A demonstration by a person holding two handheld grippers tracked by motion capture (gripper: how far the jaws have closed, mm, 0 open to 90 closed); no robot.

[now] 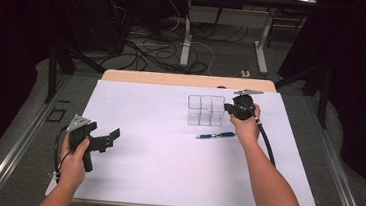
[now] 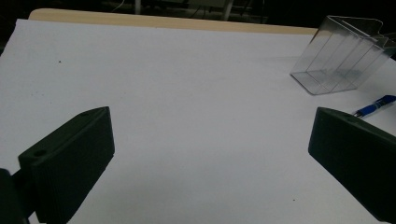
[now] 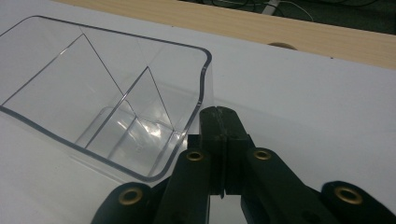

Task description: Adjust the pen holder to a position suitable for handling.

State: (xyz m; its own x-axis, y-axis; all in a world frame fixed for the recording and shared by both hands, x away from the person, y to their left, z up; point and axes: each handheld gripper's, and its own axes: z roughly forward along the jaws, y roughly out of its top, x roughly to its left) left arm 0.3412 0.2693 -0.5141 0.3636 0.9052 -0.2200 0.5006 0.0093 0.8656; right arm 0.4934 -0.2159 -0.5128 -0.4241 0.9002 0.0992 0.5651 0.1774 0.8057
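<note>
The right tool (image 3: 219,114), clenched on nothing, hovered beside the clear box (image 3: 93,93); the left tool (image 2: 210,154) stood released.

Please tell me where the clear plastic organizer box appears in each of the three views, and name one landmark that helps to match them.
High view: the clear organizer box stands right of centre on the white sheet, beside the right gripper.
Left gripper view: upper right corner, above the blue pen.
Right gripper view: left half, its rim just ahead of the shut jaws.
Shared landmark: the table's wooden far edge.
</note>
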